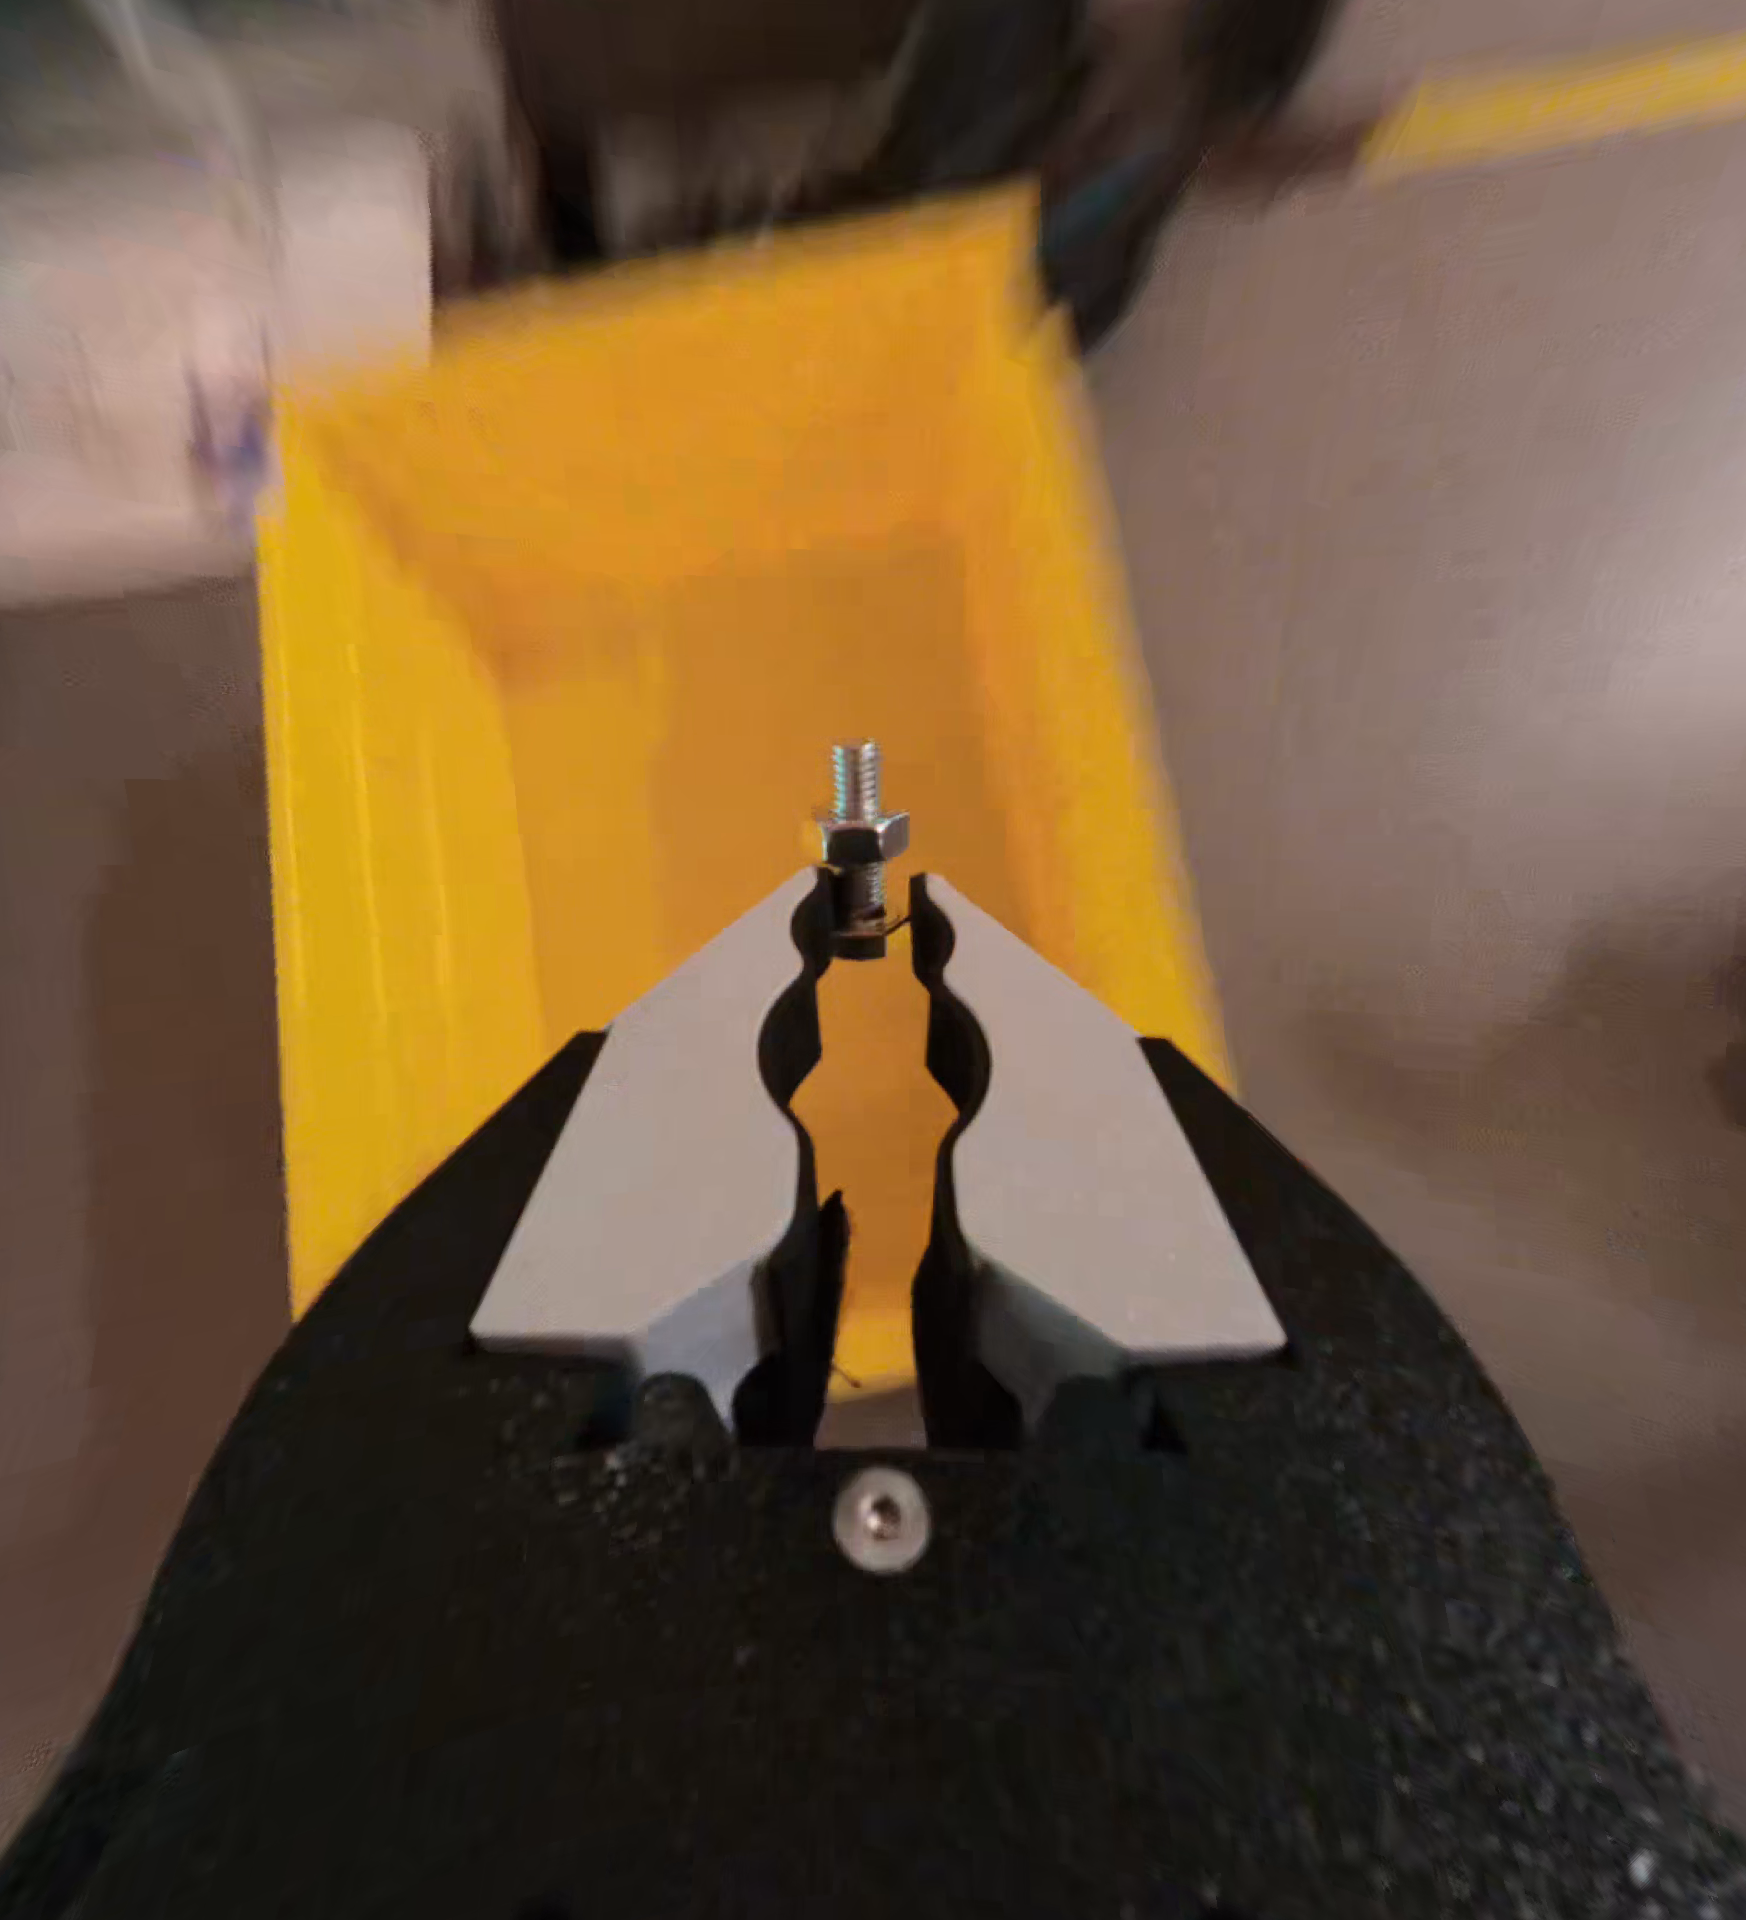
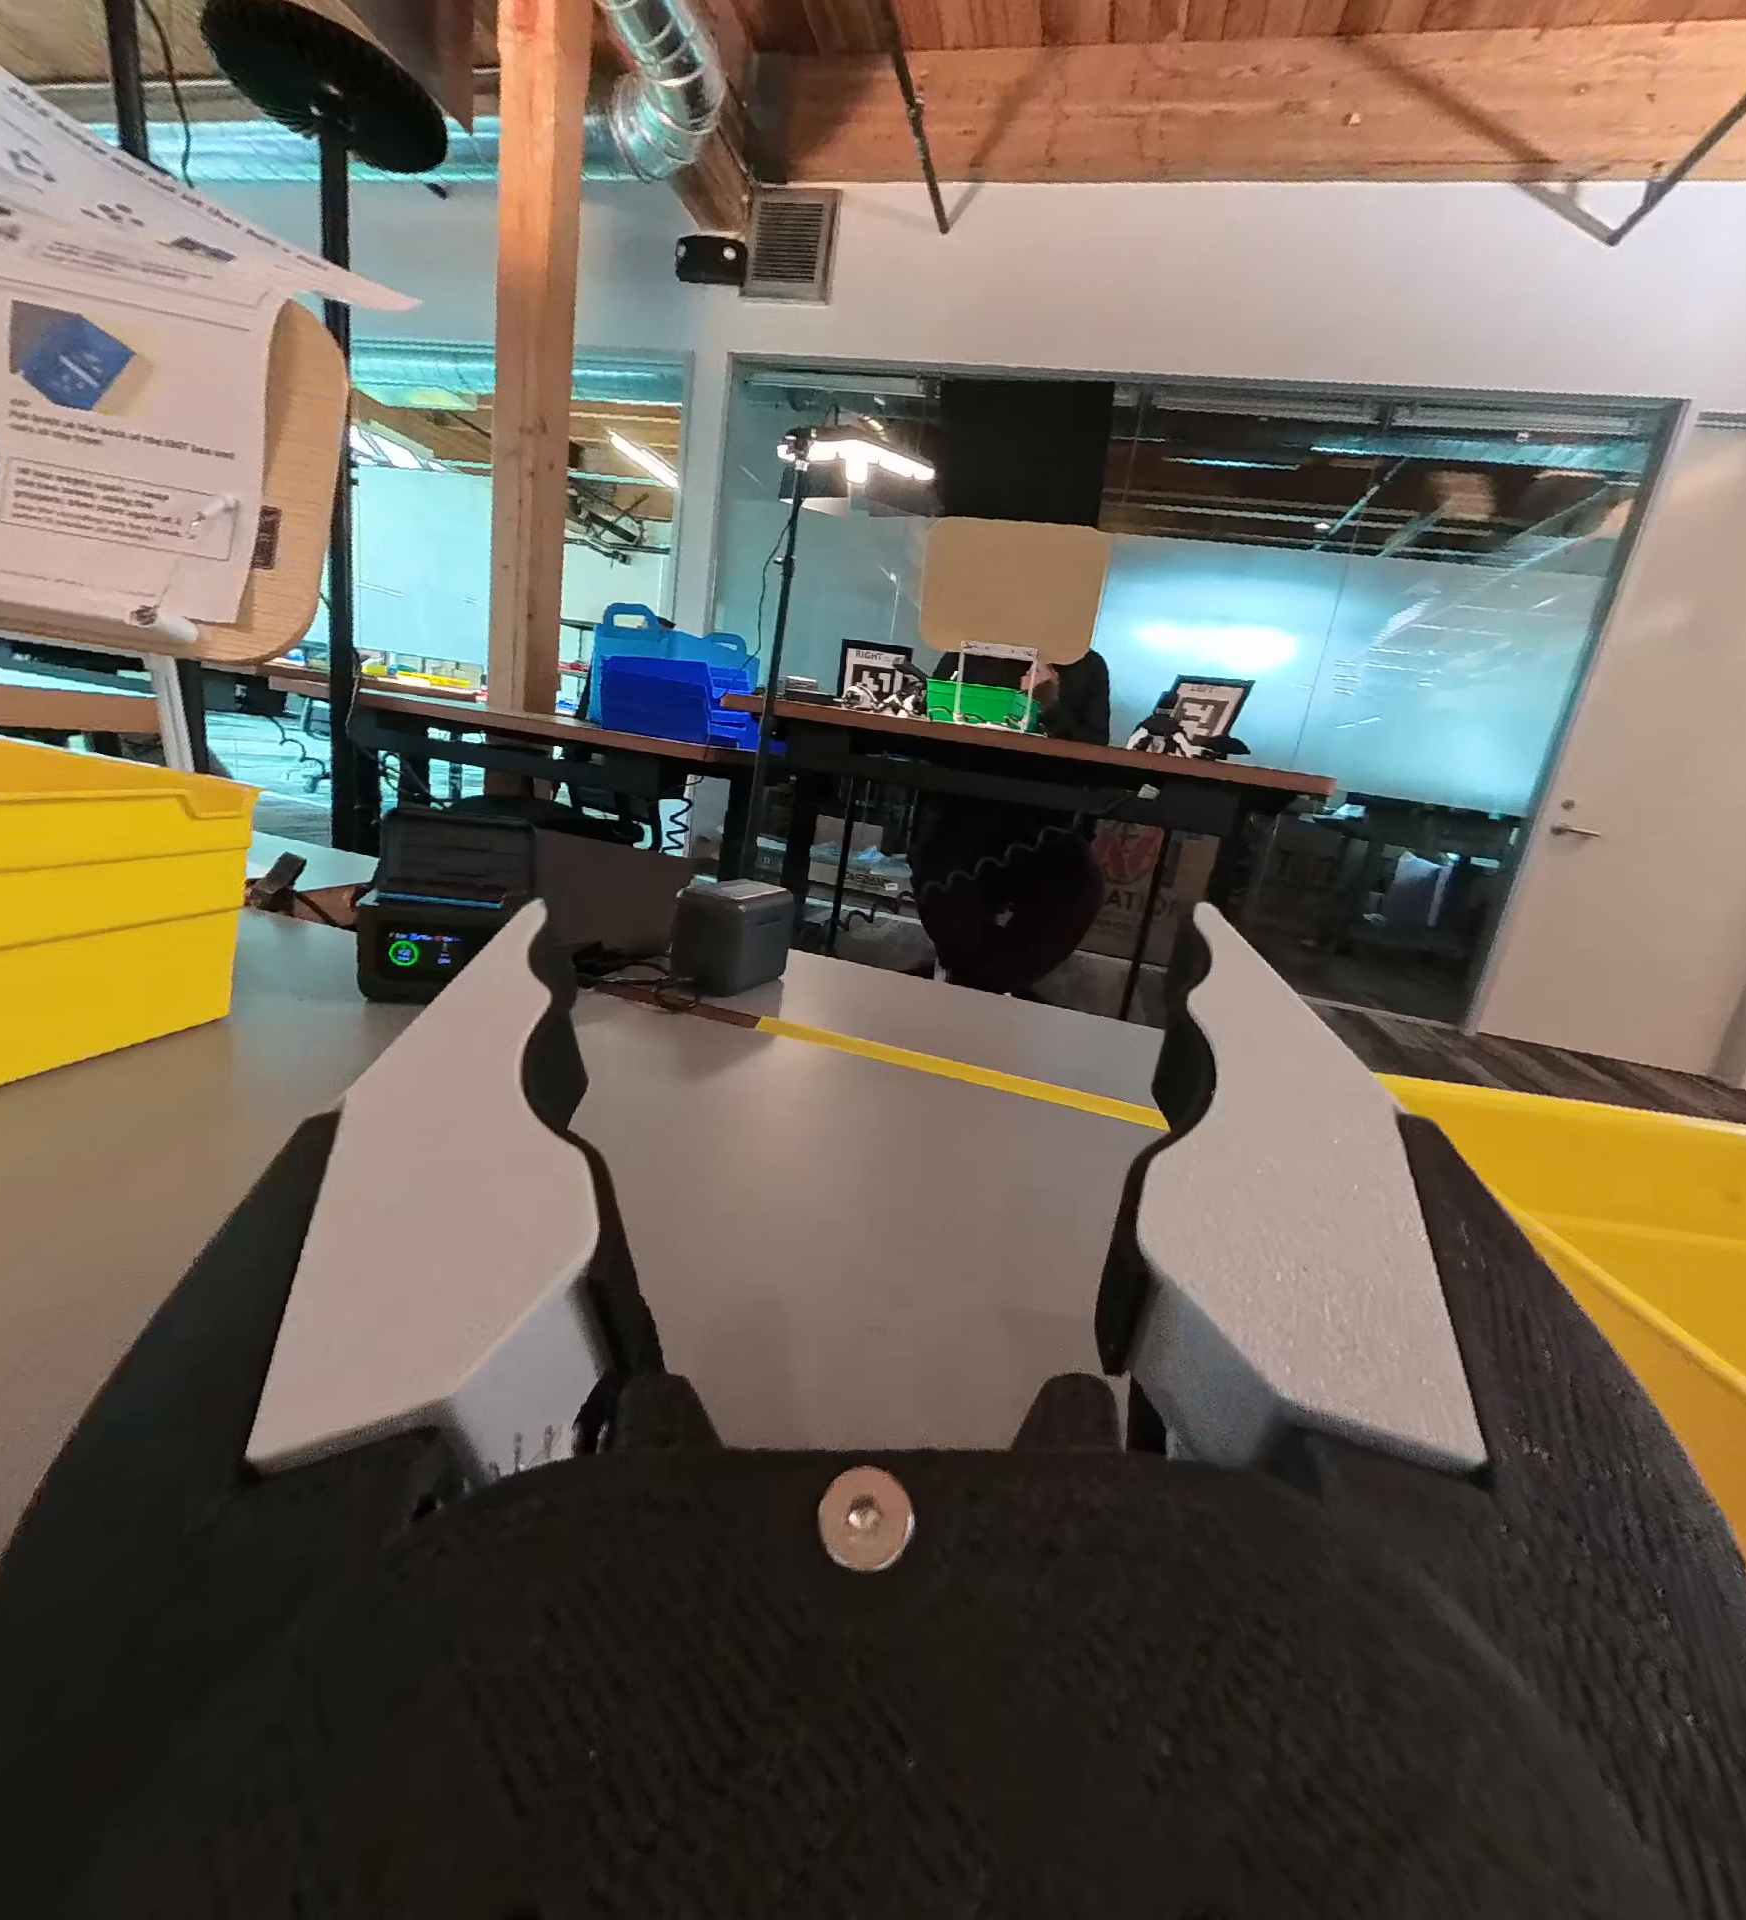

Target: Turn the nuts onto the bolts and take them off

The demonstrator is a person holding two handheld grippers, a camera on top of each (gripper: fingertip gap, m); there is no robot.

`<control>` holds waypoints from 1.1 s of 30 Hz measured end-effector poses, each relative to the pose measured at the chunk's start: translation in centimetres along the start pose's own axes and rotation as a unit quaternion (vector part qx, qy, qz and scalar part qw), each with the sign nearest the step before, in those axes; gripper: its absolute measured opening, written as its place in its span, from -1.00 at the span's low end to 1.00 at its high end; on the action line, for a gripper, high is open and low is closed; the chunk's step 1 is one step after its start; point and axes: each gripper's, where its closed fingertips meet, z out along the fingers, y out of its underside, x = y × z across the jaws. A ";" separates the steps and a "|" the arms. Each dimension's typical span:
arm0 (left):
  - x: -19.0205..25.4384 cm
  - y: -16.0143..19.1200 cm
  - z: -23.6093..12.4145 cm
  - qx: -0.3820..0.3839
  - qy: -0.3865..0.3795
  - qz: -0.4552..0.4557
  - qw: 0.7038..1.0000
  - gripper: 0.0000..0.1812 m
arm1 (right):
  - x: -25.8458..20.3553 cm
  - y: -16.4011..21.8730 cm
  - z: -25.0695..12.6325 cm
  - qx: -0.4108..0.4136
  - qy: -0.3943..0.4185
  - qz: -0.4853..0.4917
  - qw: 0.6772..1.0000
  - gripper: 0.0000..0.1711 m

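Observation:
My left gripper (image 1: pixel 867 896) is shut on the head end of a small silver bolt (image 1: pixel 856 779). The bolt stands upright from the fingertips, threaded end away from me. A silver hex nut (image 1: pixel 856 831) sits on its thread just past the fingertips. Behind it is the inside of a yellow bin (image 1: pixel 640 623), blurred by motion. My right gripper (image 2: pixel 869 966) is open and empty, held low over the grey table (image 2: pixel 848 1195). No nut or bolt shows in the right wrist view.
In the right wrist view, stacked yellow bins (image 2: pixel 69 914) stand at the left and another yellow bin (image 2: pixel 1679 1247) at the right. A yellow tape line (image 2: pixel 952 1060) crosses the table. A dark device with a lit screen (image 2: pixel 433 925) and a grey box (image 2: pixel 734 930) sit at the far edge. A person sits at a distant table (image 2: pixel 1056 748).

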 end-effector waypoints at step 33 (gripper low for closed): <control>28.2 -1.8 7.3 0.381 0.249 0.315 0.833 -0.93 | -7.9 1.4 -1.9 -0.119 -0.297 0.151 0.935 -0.91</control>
